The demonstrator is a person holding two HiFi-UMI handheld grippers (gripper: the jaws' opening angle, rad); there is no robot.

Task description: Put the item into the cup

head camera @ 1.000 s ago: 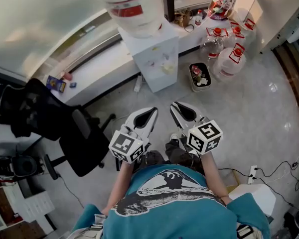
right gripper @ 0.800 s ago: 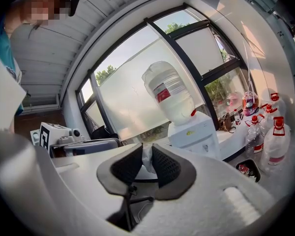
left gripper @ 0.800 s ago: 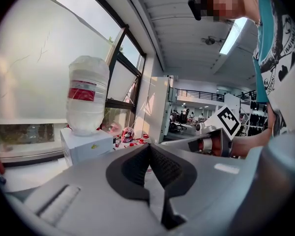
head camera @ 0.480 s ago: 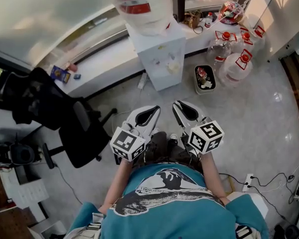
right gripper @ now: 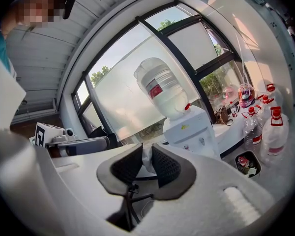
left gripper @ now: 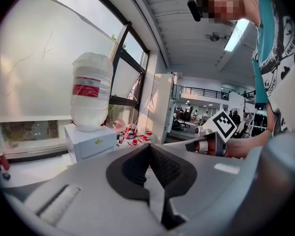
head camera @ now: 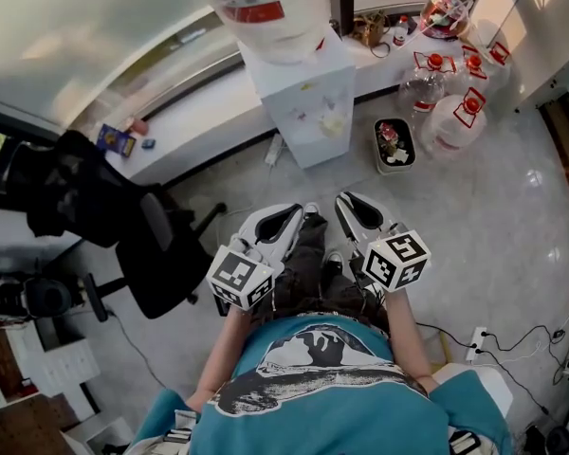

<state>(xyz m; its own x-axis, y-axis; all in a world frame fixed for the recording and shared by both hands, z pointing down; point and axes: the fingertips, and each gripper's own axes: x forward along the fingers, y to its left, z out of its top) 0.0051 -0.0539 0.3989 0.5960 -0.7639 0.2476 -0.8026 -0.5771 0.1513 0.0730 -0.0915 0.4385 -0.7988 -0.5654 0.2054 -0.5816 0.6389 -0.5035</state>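
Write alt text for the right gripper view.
The right gripper has its jaws closed on a small white crumpled item. Beyond them, a white water dispenser topped with an inverted bottle stands before large windows, with red-capped water jugs to its right.

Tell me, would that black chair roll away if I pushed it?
Probably yes: the black office chair stands on a star base with casters, and the floor looks smooth and shiny, so it should glide easily. It may also swivel. The dark clothing draped over it looks floppy and might slide off.
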